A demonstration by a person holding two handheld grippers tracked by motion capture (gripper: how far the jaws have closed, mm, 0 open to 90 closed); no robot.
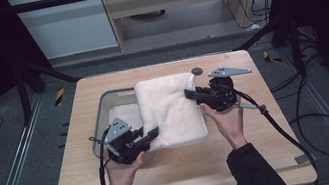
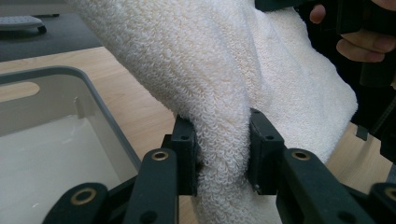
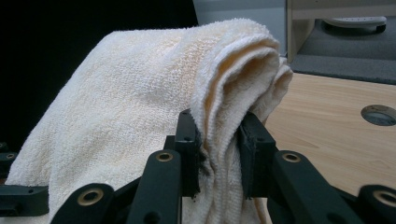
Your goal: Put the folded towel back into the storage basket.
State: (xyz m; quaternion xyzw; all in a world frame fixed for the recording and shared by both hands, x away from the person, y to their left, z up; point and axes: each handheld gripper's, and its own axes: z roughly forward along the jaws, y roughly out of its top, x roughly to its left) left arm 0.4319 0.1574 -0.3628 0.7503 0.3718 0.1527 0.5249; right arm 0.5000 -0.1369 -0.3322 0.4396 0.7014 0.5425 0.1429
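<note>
- A light wooden table [image 1: 180, 171] is seen from above, with a person's two forearms in dark sleeves reaching in from the bottom edge.
- A folded cream towel [image 1: 170, 109] sits in the middle of the table, stretched between two hand-held grippers and lying partly over a grey plastic tub [image 1: 104, 107].
- The tub stands on the left half of the table; the towel covers its right side, and its pale inside shows to the left of the towel.
- The left gripper [image 1: 151, 134], held in the person's left hand [image 1: 122, 170], is clamped on the towel's near left corner.
- In the left gripper view, the two black jaws pinch a thick fold of the towel [image 2: 224, 140] between them, with the tub's grey rim [image 2: 93, 88] just to the left.
- The right gripper [image 1: 192, 93], held in the person's right hand [image 1: 230, 119], is clamped on the towel's far right corner.
- In the right gripper view, its jaws squeeze several stacked layers of the towel [image 3: 219, 135], which rises above them in a rounded hump.
- A small round hole [image 1: 197, 71] is set in the tabletop just beyond the towel's far right corner.
- A black cable [image 1: 280, 129] trails from the right gripper across the table's right side.
</note>
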